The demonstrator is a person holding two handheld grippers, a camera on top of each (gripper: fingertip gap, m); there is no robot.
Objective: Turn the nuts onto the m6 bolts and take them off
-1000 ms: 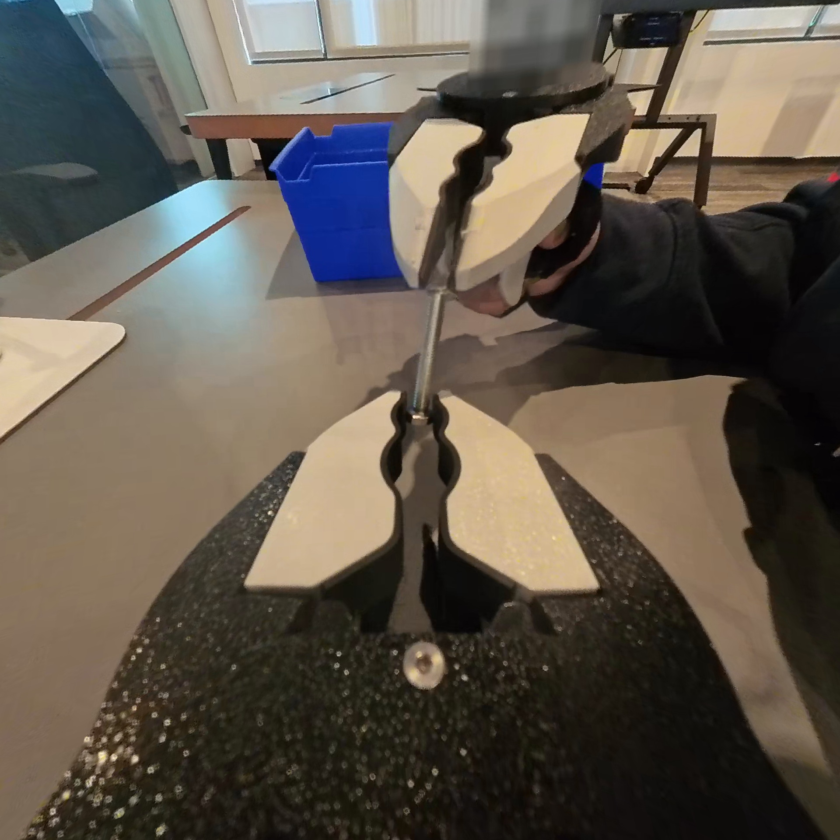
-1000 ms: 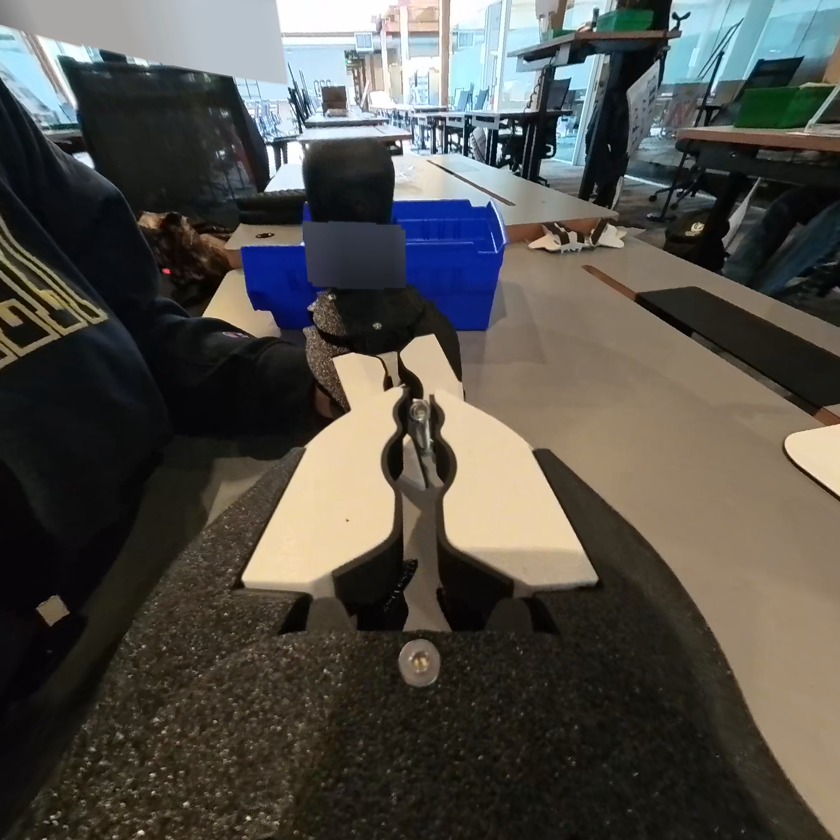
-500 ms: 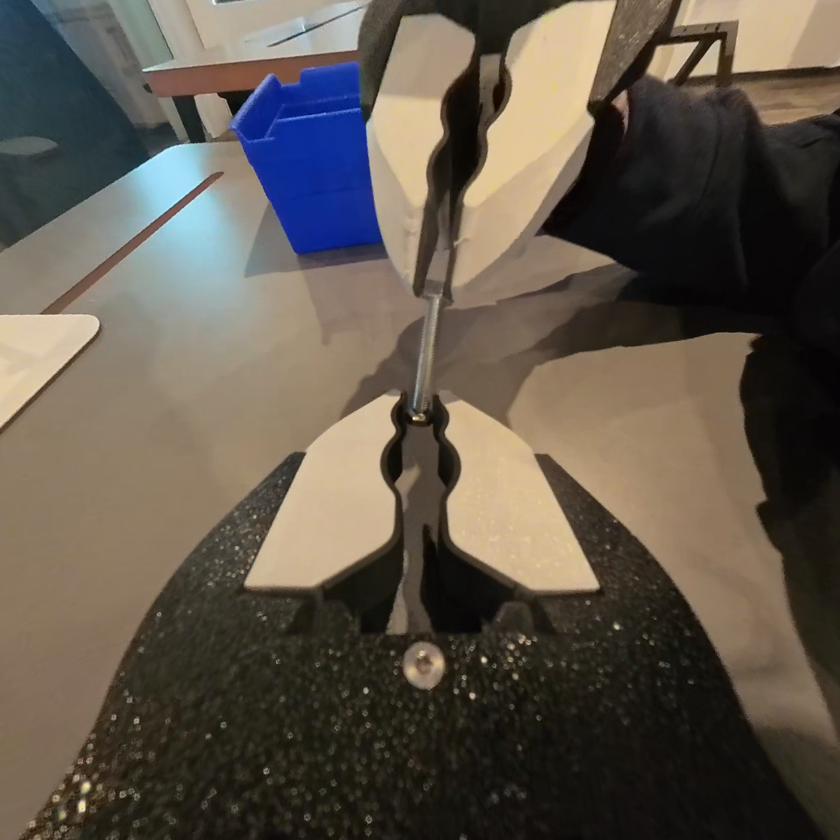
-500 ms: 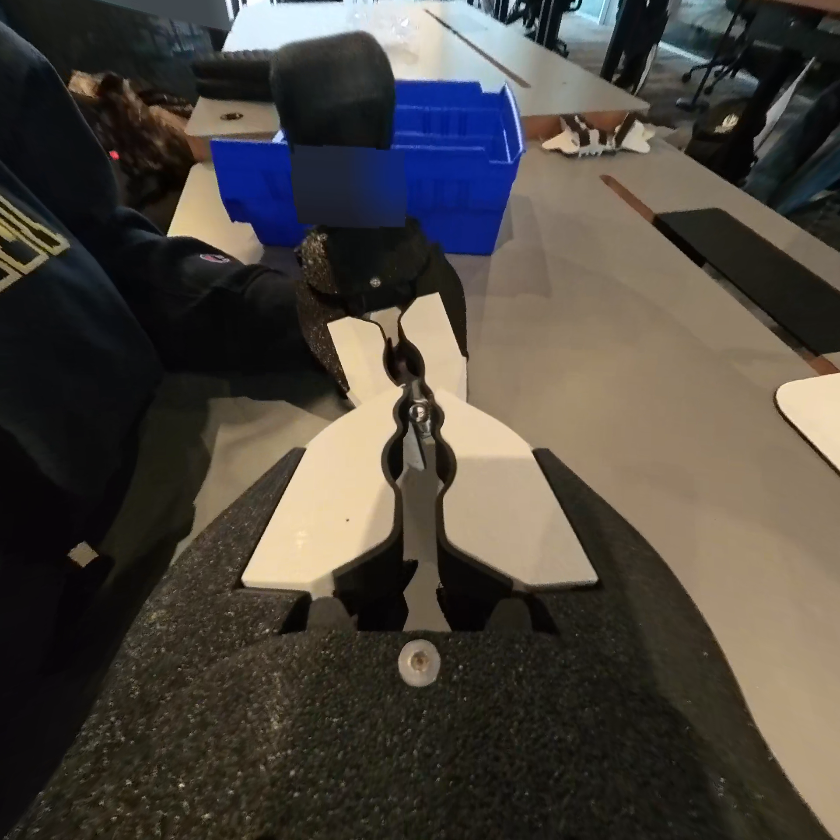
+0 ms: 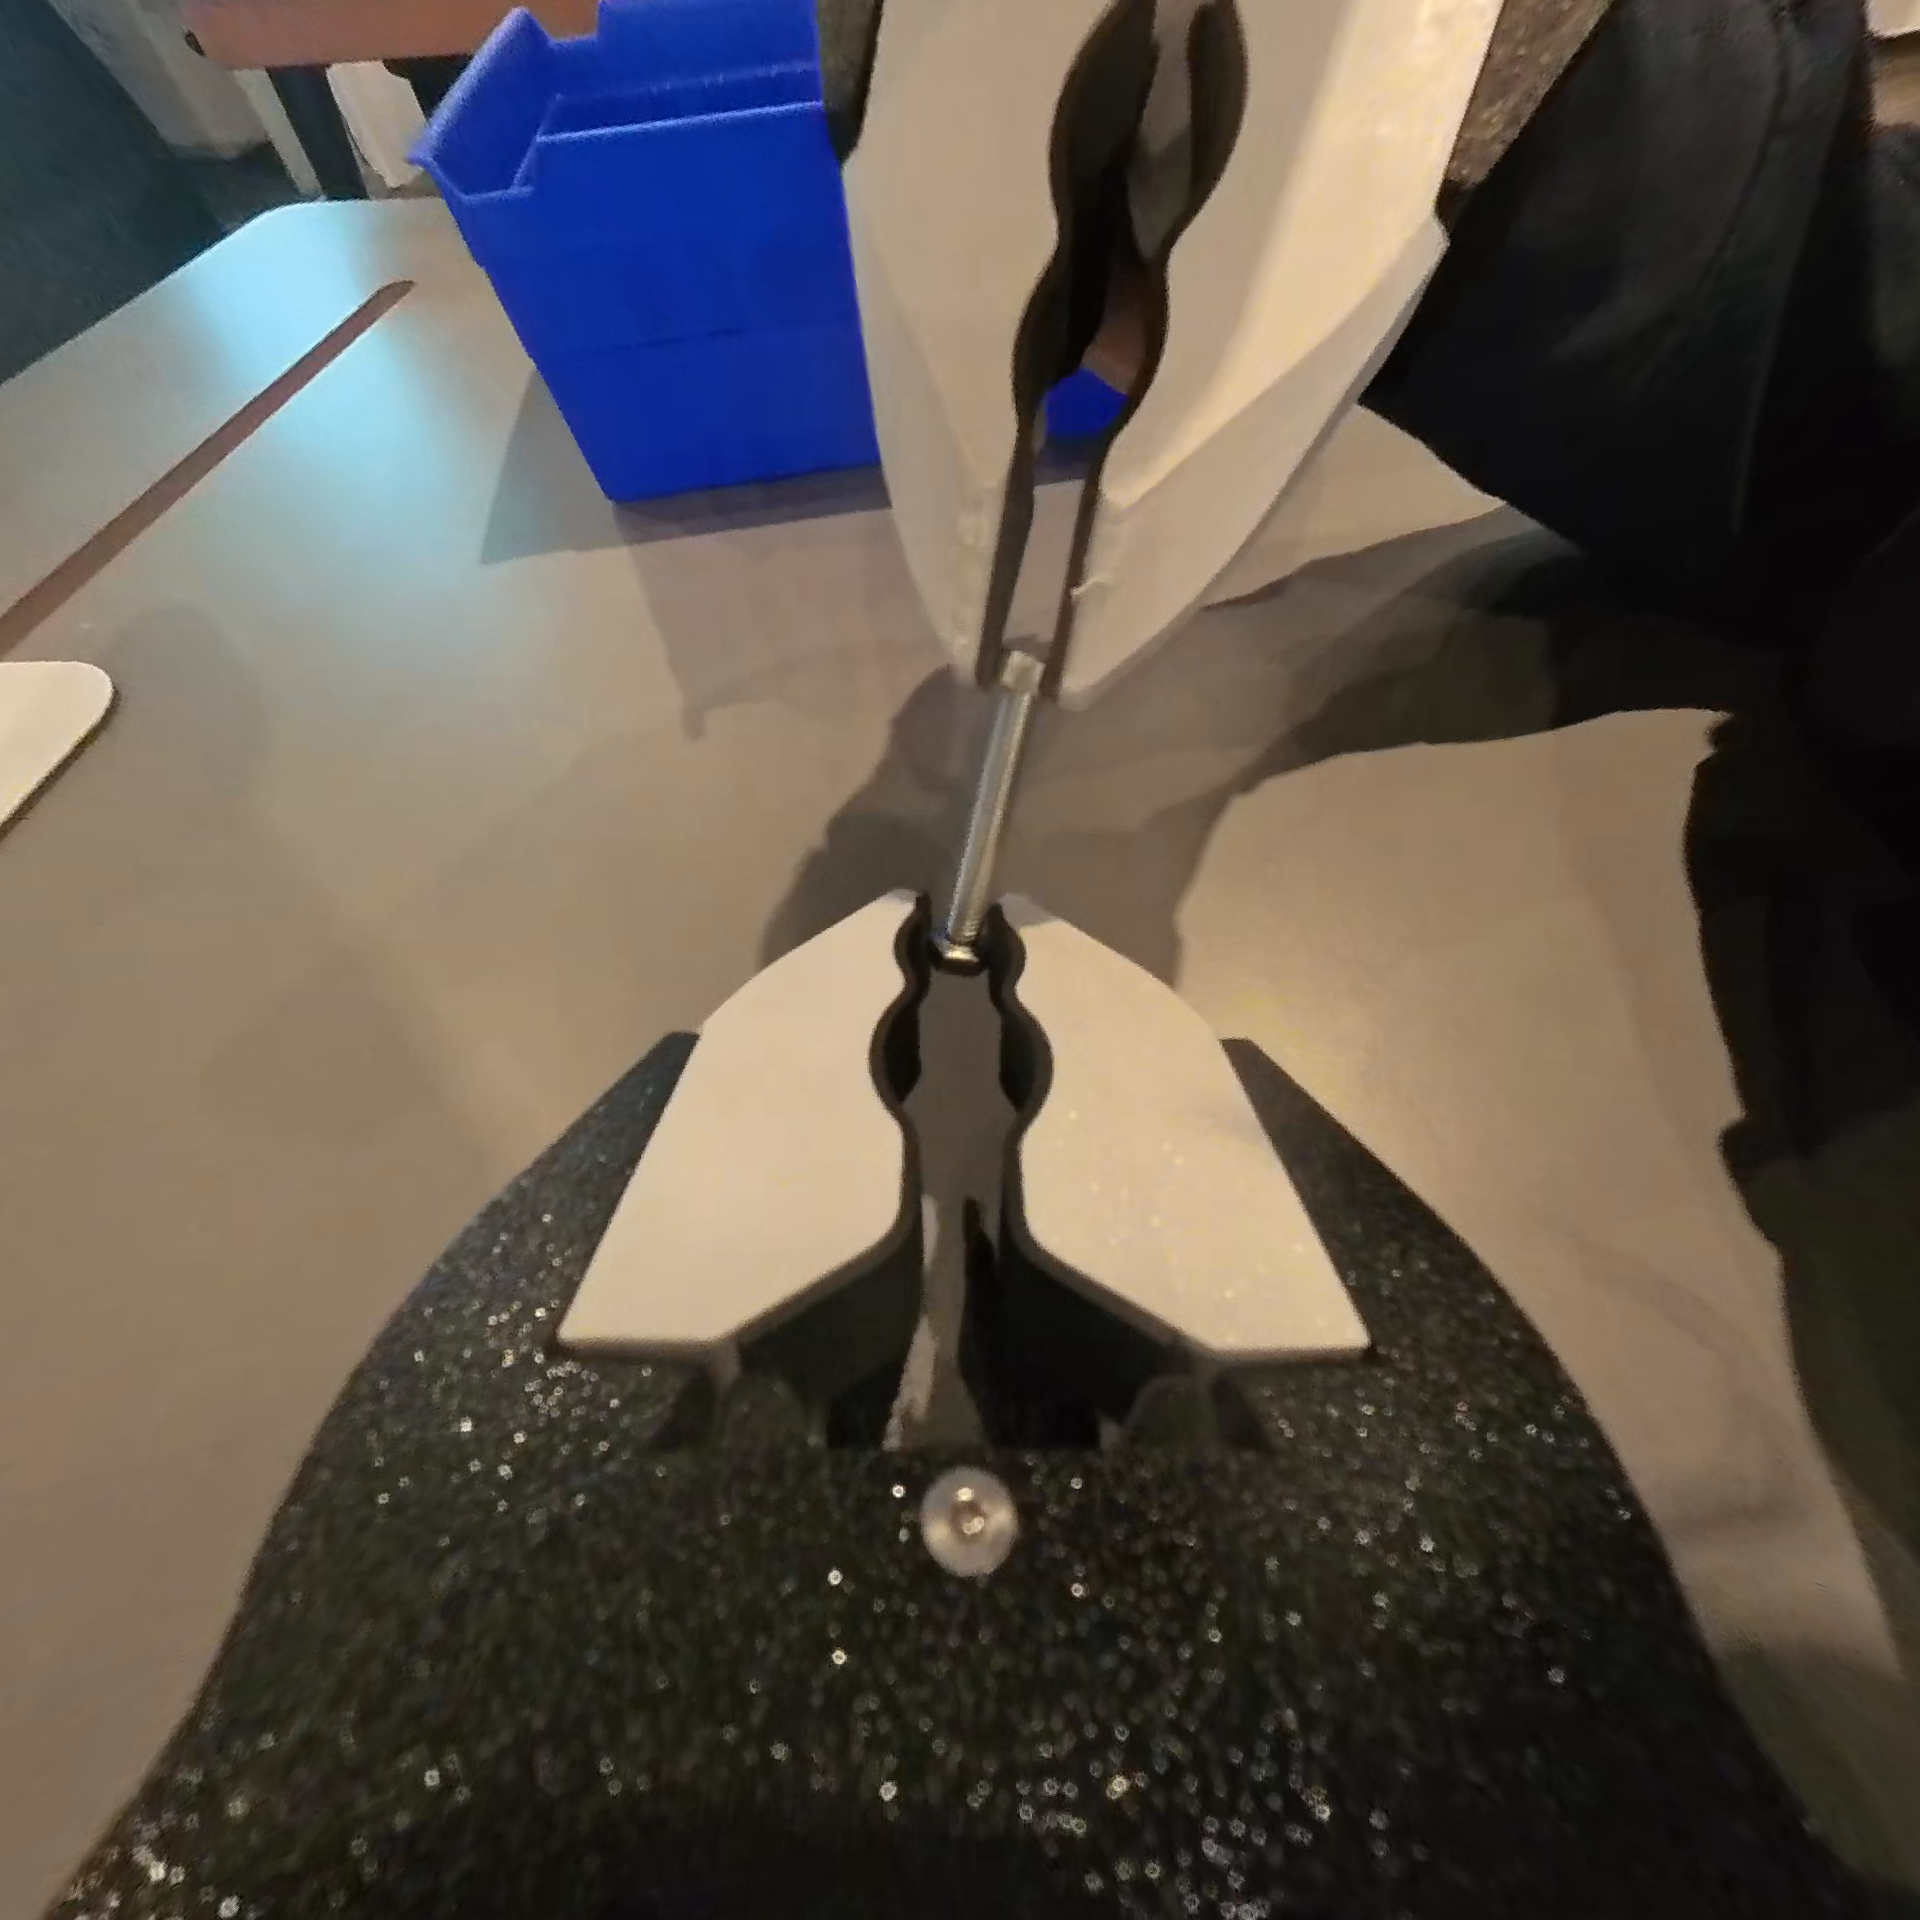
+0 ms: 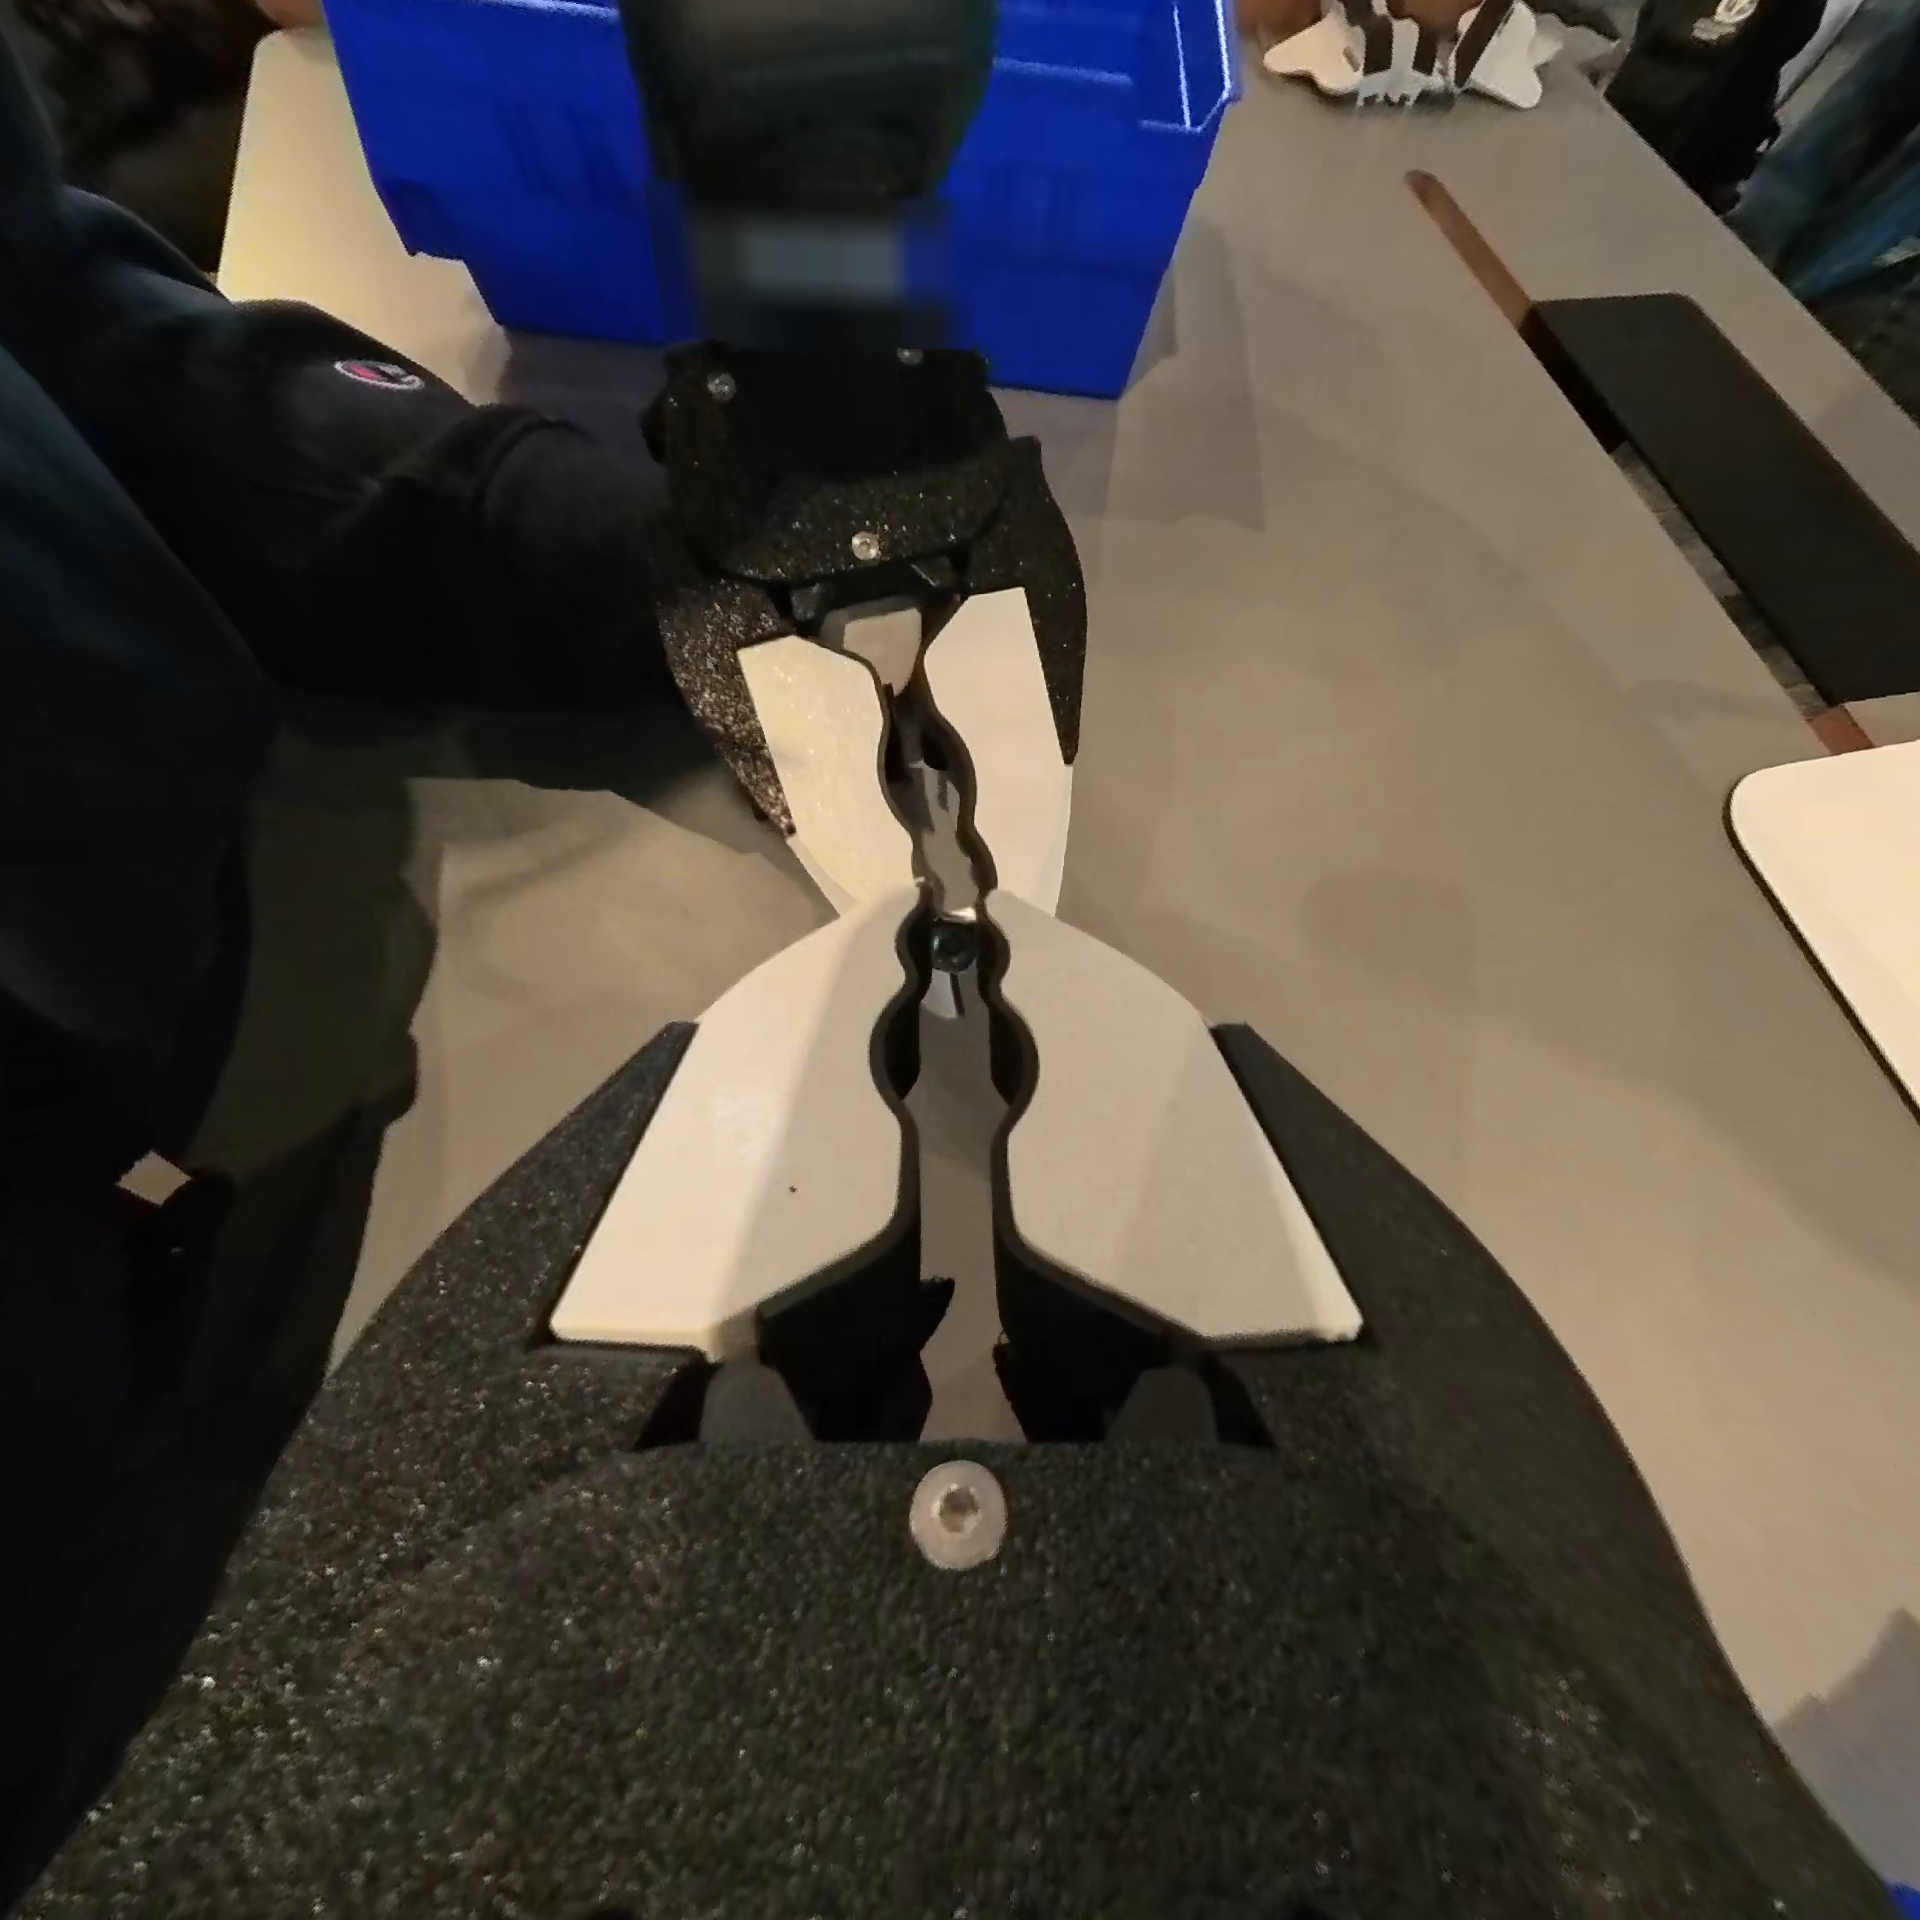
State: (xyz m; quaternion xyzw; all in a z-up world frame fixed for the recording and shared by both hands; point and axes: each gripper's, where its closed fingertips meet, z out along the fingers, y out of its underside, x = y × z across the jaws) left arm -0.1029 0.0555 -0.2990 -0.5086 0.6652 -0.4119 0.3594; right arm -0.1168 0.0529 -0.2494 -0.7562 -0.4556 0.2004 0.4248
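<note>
A silver M6 bolt point(image 5: 992, 800) spans the gap between my two grippers above the grey table point(image 5: 416, 831). My left gripper point(image 5: 956, 925) is shut on the nut point(image 5: 954, 951) at the bolt's threaded end. My right gripper point(image 5: 1023, 675) comes in from above in the left wrist view, shut on the bolt's head. In the right wrist view, my right gripper point(image 6: 951, 935) pinches the dark round bolt head point(image 6: 951, 943). The left gripper point(image 6: 951, 894) faces it tip to tip. The bolt shaft is hidden there.
A blue bin point(image 5: 675, 312) stands on the table behind the grippers; it also shows in the right wrist view point(image 6: 1091, 156). A white board point(image 6: 1849, 914) and a black strip point(image 6: 1714, 468) lie at the table's side. A person's dark sleeves point(image 6: 312, 520) hold the grippers.
Both views have tipped down toward the table. The right gripper has come closer and higher in the left wrist view. Both grippers stay shut on the bolt and nut.
</note>
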